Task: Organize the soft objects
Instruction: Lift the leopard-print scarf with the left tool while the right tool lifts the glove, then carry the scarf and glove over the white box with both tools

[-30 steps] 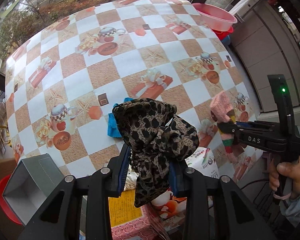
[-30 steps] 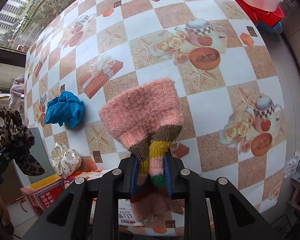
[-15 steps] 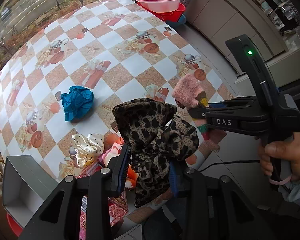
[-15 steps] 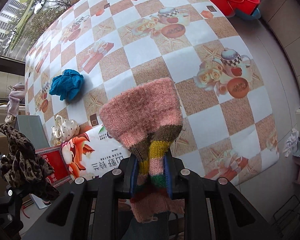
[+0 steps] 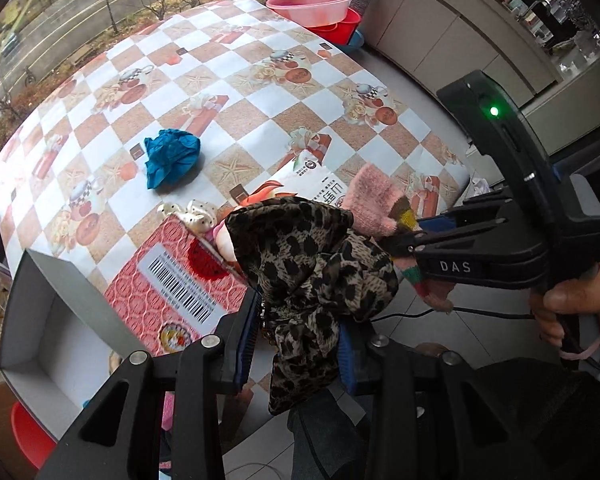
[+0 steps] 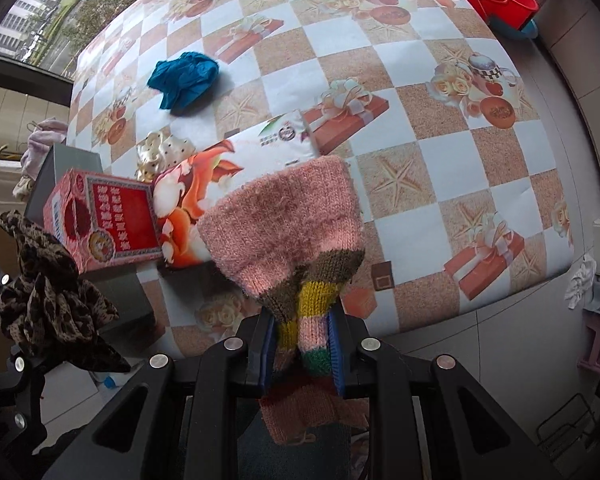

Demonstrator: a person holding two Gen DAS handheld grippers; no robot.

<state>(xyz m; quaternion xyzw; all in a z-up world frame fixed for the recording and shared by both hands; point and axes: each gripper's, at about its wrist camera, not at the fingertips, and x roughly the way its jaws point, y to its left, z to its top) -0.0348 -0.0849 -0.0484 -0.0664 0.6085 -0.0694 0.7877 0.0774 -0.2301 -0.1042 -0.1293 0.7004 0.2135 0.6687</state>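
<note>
I hold the leopard-print bow [image 5: 312,276] pinched in the left gripper [image 5: 298,344] and the knitted sock [image 6: 288,232] clamped in the right gripper [image 6: 302,354], both above the red carton [image 6: 100,224]. Both are light and limp; grip bunched fabric.

At the centre of the left wrist frame a hair bow [image 5: 308,264] shows brown-and-black leopard print, and beside it a knit sock [image 6: 288,232] is pink with olive, yellow and green bands. The tablecloth [image 6: 400,92] is checked white and tan with printed teacups, roses, starfish and red gift boxes. At upper left a crumpled cloth [image 6: 184,78] is teal; a cream bow [image 6: 160,152] carries dark dots.
</note>
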